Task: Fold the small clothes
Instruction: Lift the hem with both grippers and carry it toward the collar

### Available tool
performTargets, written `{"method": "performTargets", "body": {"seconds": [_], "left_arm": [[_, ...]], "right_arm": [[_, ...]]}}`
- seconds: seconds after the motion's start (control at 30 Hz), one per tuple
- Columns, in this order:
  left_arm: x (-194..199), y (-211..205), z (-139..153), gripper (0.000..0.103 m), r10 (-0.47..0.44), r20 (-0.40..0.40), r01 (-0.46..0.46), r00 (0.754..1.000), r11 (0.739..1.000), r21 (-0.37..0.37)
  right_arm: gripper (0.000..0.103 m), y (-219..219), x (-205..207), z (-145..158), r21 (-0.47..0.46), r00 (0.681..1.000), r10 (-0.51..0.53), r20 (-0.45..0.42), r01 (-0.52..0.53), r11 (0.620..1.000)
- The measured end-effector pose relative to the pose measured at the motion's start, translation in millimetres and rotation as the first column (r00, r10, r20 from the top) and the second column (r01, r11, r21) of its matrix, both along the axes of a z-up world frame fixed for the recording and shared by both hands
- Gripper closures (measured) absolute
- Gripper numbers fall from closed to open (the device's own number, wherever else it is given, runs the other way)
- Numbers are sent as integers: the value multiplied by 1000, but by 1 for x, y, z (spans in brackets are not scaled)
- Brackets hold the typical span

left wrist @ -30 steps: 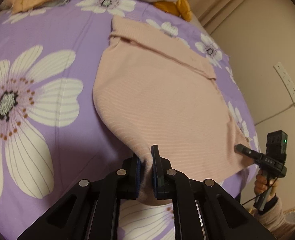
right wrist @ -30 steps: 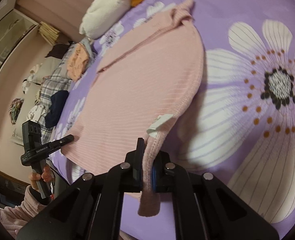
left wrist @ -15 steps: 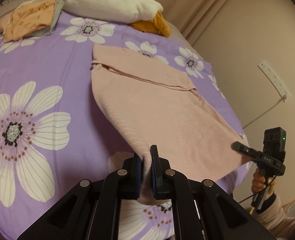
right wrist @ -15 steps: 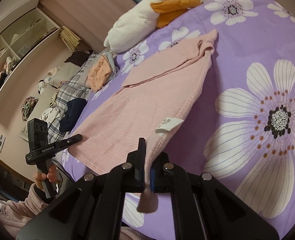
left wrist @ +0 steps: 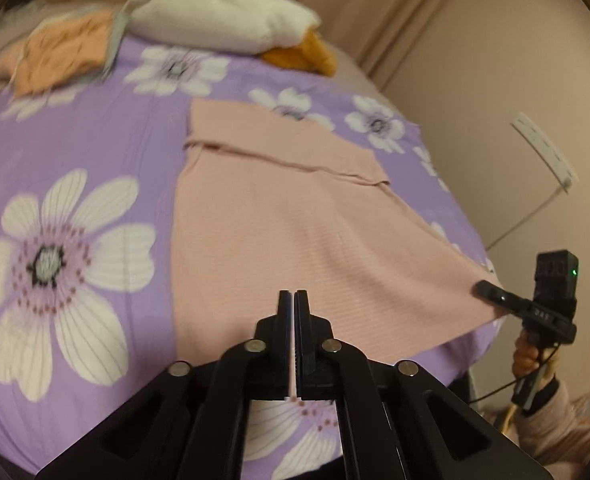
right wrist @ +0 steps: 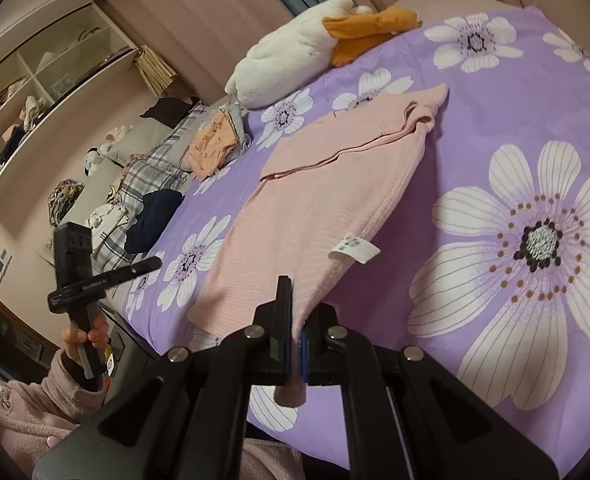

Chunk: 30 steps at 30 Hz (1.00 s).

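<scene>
Folding step: lifting pink garment (left wrist: 279, 216) hem off bedspread (left wrist: 95, 128) near edge.
Left gripper (left wrist: 293, 300): clamped on hem.
Right gripper (right wrist: 293, 312): clamped on hem corner.
Next: carry hem toward far collar edge, evenly.

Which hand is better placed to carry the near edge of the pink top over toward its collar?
Neither alone. The left tool and right tool are each shut on a near corner of the pink top, so both should probably move together.
</scene>
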<state>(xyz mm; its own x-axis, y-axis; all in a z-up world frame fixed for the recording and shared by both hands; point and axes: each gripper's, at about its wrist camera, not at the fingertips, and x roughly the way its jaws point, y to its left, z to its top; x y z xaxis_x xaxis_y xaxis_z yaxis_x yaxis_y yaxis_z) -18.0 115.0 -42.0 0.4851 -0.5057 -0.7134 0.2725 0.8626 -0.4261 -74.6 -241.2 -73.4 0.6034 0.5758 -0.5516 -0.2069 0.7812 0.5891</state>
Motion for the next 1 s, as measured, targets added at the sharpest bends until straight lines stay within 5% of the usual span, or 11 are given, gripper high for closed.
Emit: {"method": "performTargets", "body": {"seconds": [0.47, 0.5, 0.57, 0.63, 1.0], "left_arm": [[30, 38, -76, 100, 136, -235, -154, 962, 986, -60], [31, 39, -78, 97, 140, -246, -163, 959, 984, -75], [32, 41, -79, 59, 133, -253, -169, 958, 978, -124], [30, 46, -77, 40, 148, -243, -192, 959, 967, -166], [44, 33, -88, 41, 55, -255, -106, 965, 976, -192]], "right_arm": [[90, -9, 6, -45, -3, 987, -31, -156, 31, 1000], [88, -10, 5, -47, -4, 985, -39, -166, 39, 999], [87, -11, 5, -50, -1, 983, -45, -178, 45, 999], [87, -11, 5, -51, -4, 982, -46, -182, 46, 999], [87, -11, 10, -54, 0, 980, -45, -192, 46, 999]]}}
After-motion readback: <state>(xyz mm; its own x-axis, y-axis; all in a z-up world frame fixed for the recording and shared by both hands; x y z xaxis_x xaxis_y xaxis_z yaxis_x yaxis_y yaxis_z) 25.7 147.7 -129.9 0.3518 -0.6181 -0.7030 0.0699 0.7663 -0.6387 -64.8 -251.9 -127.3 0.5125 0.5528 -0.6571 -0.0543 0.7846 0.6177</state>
